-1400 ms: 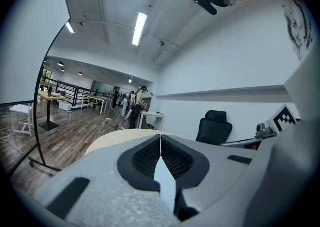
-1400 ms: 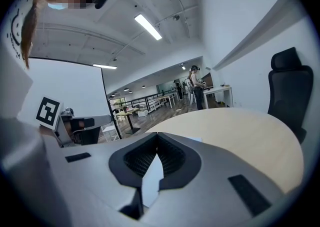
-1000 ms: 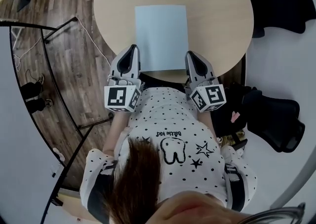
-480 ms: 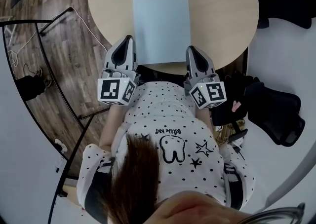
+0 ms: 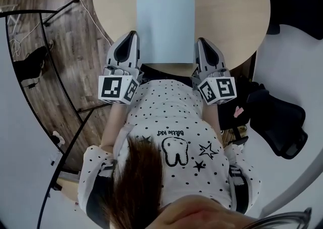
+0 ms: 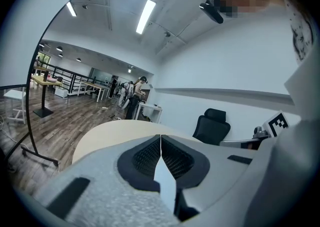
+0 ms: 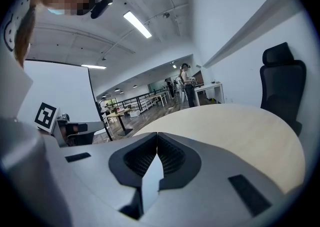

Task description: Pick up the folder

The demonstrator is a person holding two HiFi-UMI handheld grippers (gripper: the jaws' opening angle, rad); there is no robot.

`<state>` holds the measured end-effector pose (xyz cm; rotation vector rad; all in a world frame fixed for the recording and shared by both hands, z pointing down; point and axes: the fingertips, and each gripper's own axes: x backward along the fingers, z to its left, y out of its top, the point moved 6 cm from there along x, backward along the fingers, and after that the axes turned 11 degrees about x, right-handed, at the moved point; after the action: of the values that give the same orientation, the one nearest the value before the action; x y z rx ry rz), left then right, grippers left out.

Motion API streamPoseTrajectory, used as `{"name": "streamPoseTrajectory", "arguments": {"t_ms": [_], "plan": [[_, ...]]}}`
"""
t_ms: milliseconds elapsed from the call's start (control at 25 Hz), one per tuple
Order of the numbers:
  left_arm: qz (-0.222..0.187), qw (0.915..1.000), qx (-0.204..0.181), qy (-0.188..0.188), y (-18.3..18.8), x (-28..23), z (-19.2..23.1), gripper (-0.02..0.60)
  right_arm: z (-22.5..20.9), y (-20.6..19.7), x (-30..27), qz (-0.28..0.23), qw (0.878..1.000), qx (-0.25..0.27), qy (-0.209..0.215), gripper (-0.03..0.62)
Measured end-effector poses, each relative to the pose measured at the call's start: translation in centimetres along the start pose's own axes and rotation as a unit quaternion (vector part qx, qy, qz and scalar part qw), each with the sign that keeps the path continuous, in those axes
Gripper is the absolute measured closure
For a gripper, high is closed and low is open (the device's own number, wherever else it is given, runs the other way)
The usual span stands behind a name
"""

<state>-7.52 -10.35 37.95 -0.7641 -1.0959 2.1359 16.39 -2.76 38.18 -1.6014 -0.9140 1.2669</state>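
the round desk point(image 5: 227, 11) fills the top of the head view, and it sits slightly higher in that view than a second ago, mostly because the head camera has shifted. the pale blue folder point(image 5: 165, 26) lies flat on the desk and squared to the person. its near short edge is close to the desk's near rim, and it looks just as it did a second ago: not lifted, not slid, no corner raised.

what has changed is the two tools. the left gripper point(image 5: 132, 34) and the right gripper point(image 5: 201, 40) have both eased forward over the desk's near edge. they now flank the folder's near end, one just beside each long side, and neither looks to be touching it. a second ago they sat further back, nearer the rim.

in the left gripper view the fingers point(image 6: 145, 156) are pressed together with nothing between them. the right gripper view shows the same: fingers point(image 7: 172, 158) closed tip to tip and empty, with bare desk point(image 7: 240, 131) beyond. the folder shows in neither gripper view.

as i read it, this is still the approach. the hands are lined up on either side, but no grasp has begun. with both sets of fingers closed, at least one would likely have to open, or work under an edge, before the thin flat folder can come off the desk.
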Motion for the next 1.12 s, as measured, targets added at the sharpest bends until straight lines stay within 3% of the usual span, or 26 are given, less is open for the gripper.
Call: {"name": "streamPoseTrajectory", "arguments": {"t_ms": [360,440,480,560,760,960,1120], "plan": [[0.026,0.9994,0.001,0.021,0.9,-0.7,2.7,0.560,-0.8,0.6,-2.2,-0.002,1.000,0.005,0.013,0.585],[0.025,0.9994,0.003,0.025,1.0,-1.8,3.2,0.560,-1.4,0.4,-3.1,0.003,1.000,0.002,0.016,0.552],[0.026,0.9993,0.007,0.026,1.0,-2.2,3.5,0.553,-1.6,0.3,-3.5,0.006,1.000,0.001,0.018,0.547],[0.037,0.9988,0.018,0.027,0.7,-3.0,3.8,0.465,-1.9,0.1,-4.0,0.011,1.000,-0.001,0.022,0.533],[0.077,0.9959,0.034,0.032,-1.1,-5.2,4.8,0.445,-3.4,-0.8,-5.3,0.029,0.999,-0.009,0.029,0.498],[0.124,0.9869,0.098,0.032,-2.8,-6.7,6.5,0.387,-4.8,-1.9,-6.3,0.052,0.998,-0.031,0.026,0.476],[0.140,0.9833,0.110,0.040,-2.9,-7.8,8.5,0.379,-5.3,-2.7,-7.9,0.069,0.997,-0.042,0.016,0.468]]}}
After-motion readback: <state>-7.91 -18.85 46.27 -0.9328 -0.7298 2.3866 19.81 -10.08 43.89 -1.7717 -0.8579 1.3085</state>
